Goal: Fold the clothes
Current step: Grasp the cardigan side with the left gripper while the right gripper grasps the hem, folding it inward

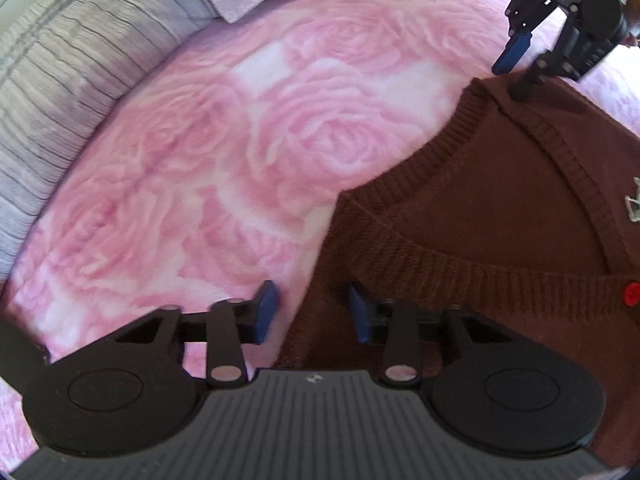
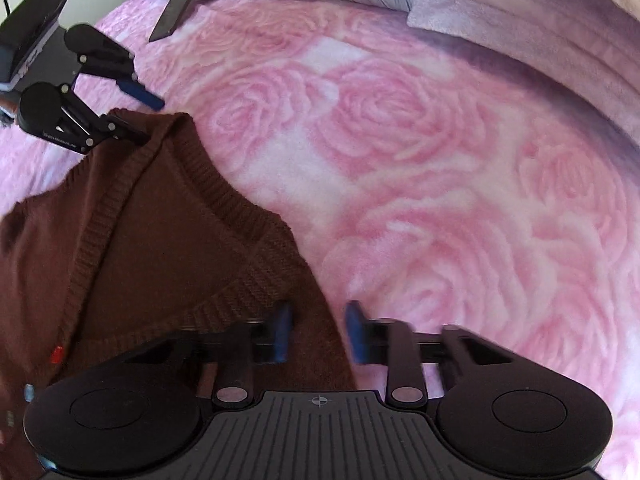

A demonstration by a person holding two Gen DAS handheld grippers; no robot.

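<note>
Straddling edges of frame-cropped brown sweater [image 1: 480, 208], left gripper [image 1: 313, 312], right gripper [image 2: 318, 330] narrowly parted, grip unclear through blur.

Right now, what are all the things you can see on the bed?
Brown knitted sweater: one, brown with ribbed edges, flat on the blanket, reaching both grippers.
Pink rose-patterned blanket: one, pink and white, covers the bed.
Grey striped pillow: one, grey, at the blanket's far edge.
Dark flat phone-like slab: one, black, propped near the pillow; what it is, I cannot tell.
Left gripper: one, black with blue pads, jaws apart around the sweater's edge.
Right gripper: one, black with blue pads, jaws apart around the sweater's other edge.
</note>
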